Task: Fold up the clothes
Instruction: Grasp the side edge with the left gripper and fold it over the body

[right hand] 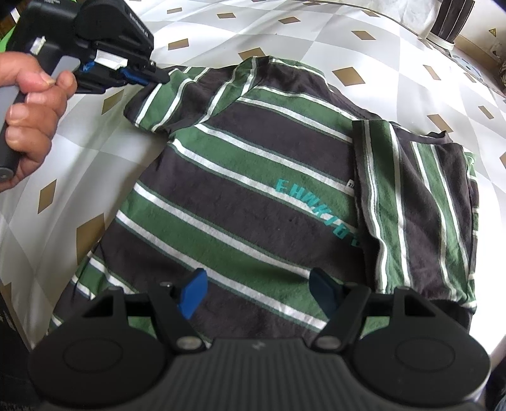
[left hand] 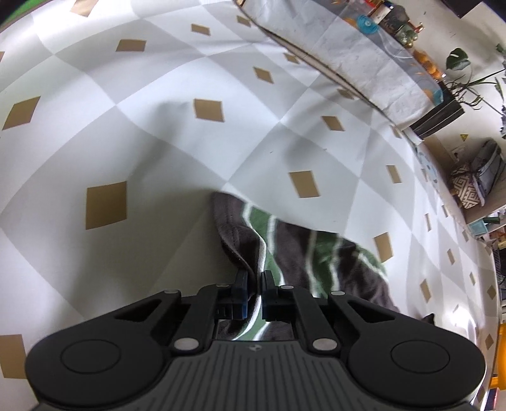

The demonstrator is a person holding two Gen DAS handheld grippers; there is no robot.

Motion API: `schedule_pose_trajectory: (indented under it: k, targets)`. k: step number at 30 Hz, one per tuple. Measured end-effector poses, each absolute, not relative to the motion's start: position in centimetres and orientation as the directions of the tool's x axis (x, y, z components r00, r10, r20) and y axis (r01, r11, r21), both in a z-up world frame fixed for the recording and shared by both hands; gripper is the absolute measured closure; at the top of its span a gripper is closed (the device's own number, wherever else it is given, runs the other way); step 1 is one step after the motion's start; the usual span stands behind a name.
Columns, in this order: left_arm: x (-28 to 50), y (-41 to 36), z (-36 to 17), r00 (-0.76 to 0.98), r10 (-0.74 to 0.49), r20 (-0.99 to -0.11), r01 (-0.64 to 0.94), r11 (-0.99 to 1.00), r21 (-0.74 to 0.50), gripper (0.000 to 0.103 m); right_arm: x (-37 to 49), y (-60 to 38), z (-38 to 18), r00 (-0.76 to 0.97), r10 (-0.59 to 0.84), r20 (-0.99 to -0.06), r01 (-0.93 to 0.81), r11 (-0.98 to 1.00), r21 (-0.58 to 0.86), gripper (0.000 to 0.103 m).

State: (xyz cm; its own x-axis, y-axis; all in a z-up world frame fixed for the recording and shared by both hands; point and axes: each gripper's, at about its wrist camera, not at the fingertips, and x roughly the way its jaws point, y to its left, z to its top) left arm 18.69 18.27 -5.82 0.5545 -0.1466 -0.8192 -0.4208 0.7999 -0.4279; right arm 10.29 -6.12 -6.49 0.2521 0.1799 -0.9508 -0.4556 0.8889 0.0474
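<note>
Two grippers — left gripper (right hand: 158, 79) pinching striped shirt (right hand: 253, 189) sleeve; right gripper (right hand: 257, 292) spread wide above hem.

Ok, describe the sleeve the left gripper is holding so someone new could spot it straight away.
On the checked cloth lies a striped shirt. Its sleeve sticks out flat toward the hand, its tip pinched in the left gripper; the other sleeve is folded over the body.

Teal lettering (right hand: 316, 211) printed on the striped shirt (right hand: 253, 189), ahead of the right jaws, appears upside down, roughly "EHWKIO"; the remaining characters are hidden under a folded sleeve (right hand: 411, 205).
</note>
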Motion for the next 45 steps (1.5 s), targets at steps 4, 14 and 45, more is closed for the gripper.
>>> schedule_pose_trajectory:
  k: [4, 14, 45]
  targets:
    - [18.8, 17.0, -4.4, 0.584, -0.164, -0.795, -0.378, 0.811, -0.446, 0.097, 10.3, -6.3, -6.4, 0.255, 0.180, -0.950, -0.453, 0.890, 0.047, 0.034]
    - [18.8, 8.6, -4.2, 0.494, -0.395, -0.775, -0.111, 0.855, -0.506, 0.097, 10.2, -6.8, -6.5, 0.256, 0.163, -0.953, -0.449, 0.893, 0.033, 0.034]
    - [19.9, 19.5, -5.4, 0.546, -0.119, -0.829, -0.473, 0.774, -0.422, 0.053, 10.1, -7.0, -7.0, 0.236, 0.156, -0.959, -0.449, 0.893, 0.035, 0.033]
